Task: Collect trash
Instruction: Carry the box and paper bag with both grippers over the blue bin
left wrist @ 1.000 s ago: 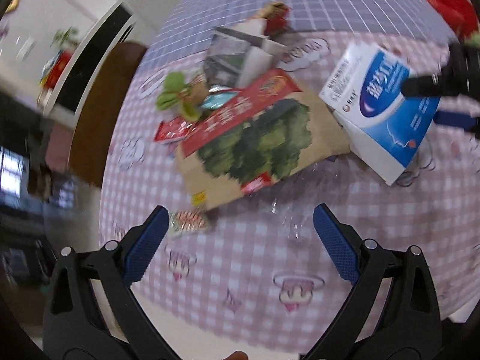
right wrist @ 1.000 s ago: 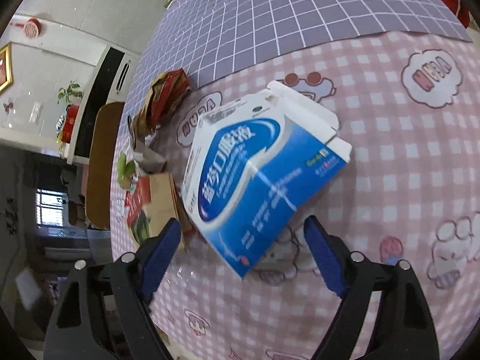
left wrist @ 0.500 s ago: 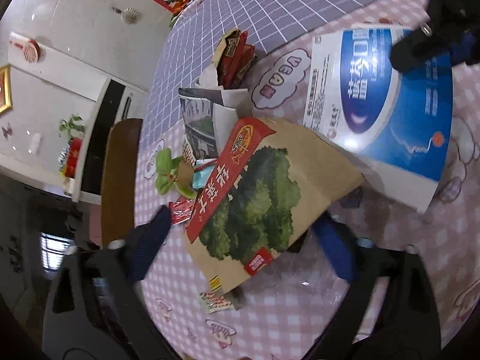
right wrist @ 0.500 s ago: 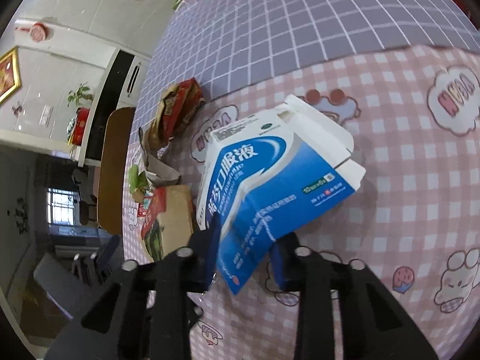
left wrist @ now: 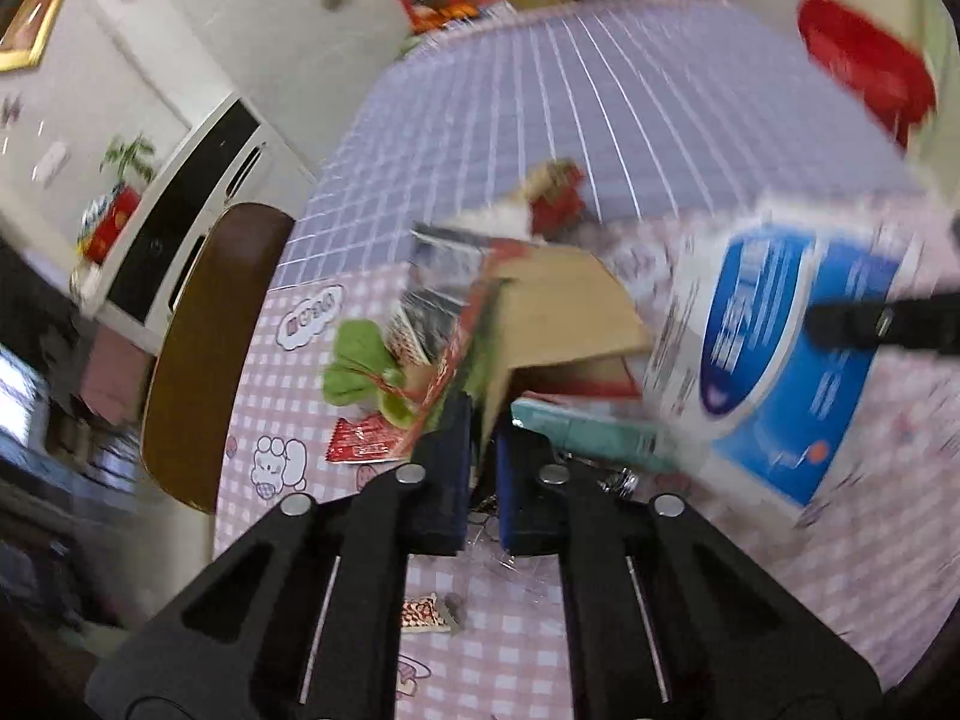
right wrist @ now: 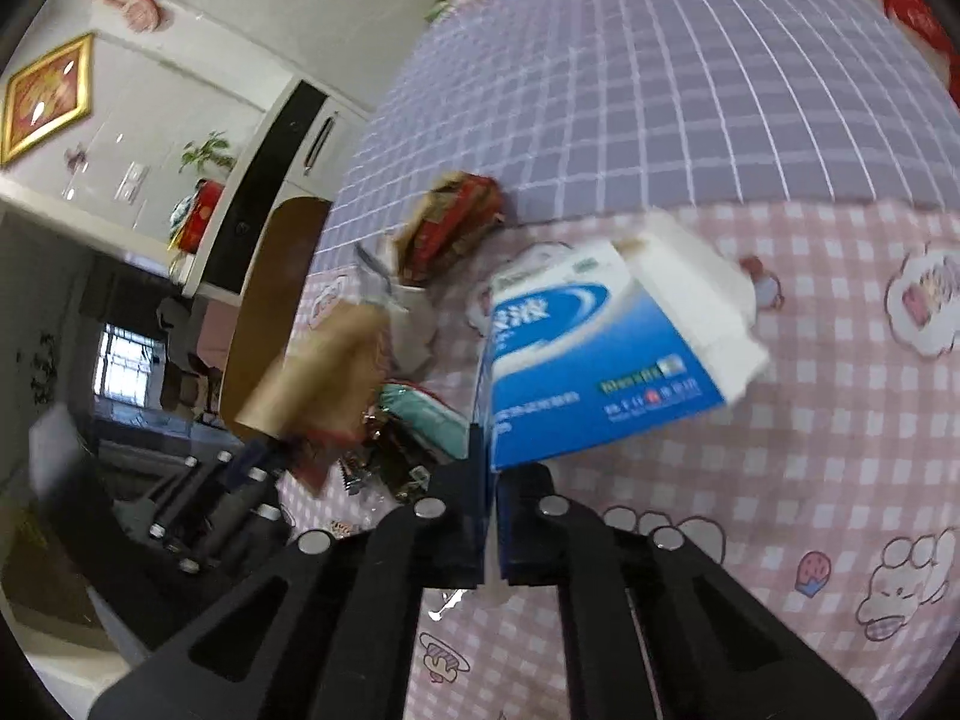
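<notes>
Left to right. The left gripper (left wrist: pixel 480 414) is clamped on the lower edge of a brown paper snack bag (left wrist: pixel 558 306) with a red strip, which is tilted up off the worktop (left wrist: pixel 498 654); from the right wrist view the same bag (right wrist: pixel 324 366) is seen raised at the left. Still lying loose around it: a green wrapper (left wrist: pixel 360 372), a small red sachet (left wrist: pixel 366 441), a tiny printed wrapper (left wrist: pixel 426 615) near the worktop edge, a teal packet (left wrist: pixel 588 432), grey crumpled paper and a red-brown crushed pack (right wrist: pixel 450 222) further back.

At the right, the right gripper (right wrist: pixel 489 474) is closed on the bottom corner of a blue-and-white medicine carton (right wrist: pixel 588 354), its white flaps open at the far end; the carton appears lifted and tilted, though blur hides any gap under it.

Progress, as judged: two pieces are gripped, none seen binned, no bin is in view. Most of the litter is left to be collected, so the task is at an early stage.
</notes>
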`<state>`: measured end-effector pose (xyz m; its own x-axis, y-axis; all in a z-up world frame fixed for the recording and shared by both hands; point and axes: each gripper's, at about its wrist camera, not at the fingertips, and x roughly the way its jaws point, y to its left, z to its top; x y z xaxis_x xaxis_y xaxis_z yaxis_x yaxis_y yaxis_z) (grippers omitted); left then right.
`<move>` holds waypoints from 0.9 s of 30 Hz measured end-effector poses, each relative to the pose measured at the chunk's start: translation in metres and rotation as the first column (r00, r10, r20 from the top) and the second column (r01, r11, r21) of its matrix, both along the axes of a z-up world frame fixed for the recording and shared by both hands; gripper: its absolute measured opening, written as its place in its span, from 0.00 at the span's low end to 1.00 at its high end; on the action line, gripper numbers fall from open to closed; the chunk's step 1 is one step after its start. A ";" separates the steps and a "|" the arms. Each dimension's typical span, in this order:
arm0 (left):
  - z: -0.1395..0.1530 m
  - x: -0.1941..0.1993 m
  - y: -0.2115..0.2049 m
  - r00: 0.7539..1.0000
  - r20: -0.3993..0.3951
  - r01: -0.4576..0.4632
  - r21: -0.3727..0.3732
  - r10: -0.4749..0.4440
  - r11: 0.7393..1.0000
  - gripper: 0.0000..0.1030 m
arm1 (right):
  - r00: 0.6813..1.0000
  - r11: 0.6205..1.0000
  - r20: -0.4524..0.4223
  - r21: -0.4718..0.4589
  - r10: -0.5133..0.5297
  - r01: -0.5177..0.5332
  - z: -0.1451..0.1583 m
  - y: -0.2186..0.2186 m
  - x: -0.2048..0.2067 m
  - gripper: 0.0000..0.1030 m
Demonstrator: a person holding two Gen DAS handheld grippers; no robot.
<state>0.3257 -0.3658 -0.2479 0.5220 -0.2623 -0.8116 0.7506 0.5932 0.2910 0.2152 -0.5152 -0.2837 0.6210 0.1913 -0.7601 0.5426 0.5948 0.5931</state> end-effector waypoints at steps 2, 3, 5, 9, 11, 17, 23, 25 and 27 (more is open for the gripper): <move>0.021 0.003 0.016 0.995 -0.087 -0.056 -0.097 0.047 0.994 0.05 | 0.999 0.999 0.017 -0.039 0.031 -0.031 0.017 0.009 0.005 0.04; 0.031 0.013 0.032 0.980 -0.180 -0.111 -0.174 0.080 0.978 0.05 | 0.998 0.996 0.022 -0.068 0.053 -0.051 0.027 0.016 0.008 0.03; 0.044 0.028 0.057 0.945 -0.307 -0.201 -0.279 0.111 0.939 0.05 | 0.995 0.990 0.035 -0.114 0.088 -0.084 0.043 0.029 0.013 0.03; 0.061 0.047 0.113 0.907 -0.399 -0.298 -0.378 0.137 0.876 0.05 | 0.986 0.972 0.050 -0.186 0.157 -0.145 0.071 0.063 0.027 0.03; 0.067 0.054 0.146 0.888 -0.437 -0.342 -0.420 0.143 0.841 0.04 | 0.977 0.959 0.063 -0.214 0.205 -0.187 0.085 0.090 0.038 0.03; 0.065 0.059 0.262 0.849 -0.466 -0.469 -0.447 0.249 0.761 0.04 | 0.912 0.899 0.081 -0.221 0.403 -0.378 0.097 0.203 0.088 0.03; 0.024 0.061 0.427 0.700 -0.529 -0.694 -0.349 0.480 0.629 0.04 | 0.779 0.777 0.050 -0.146 0.624 -0.613 0.062 0.362 0.152 0.03; -0.002 0.058 0.485 0.617 -0.554 -0.773 -0.290 0.559 0.564 0.04 | 0.727 0.724 0.026 -0.133 0.686 -0.677 0.041 0.418 0.169 0.03; -0.033 0.052 0.535 0.536 -0.567 -0.833 -0.235 0.625 0.501 0.04 | 0.679 0.676 -0.009 -0.080 0.735 -0.733 0.009 0.474 0.184 0.03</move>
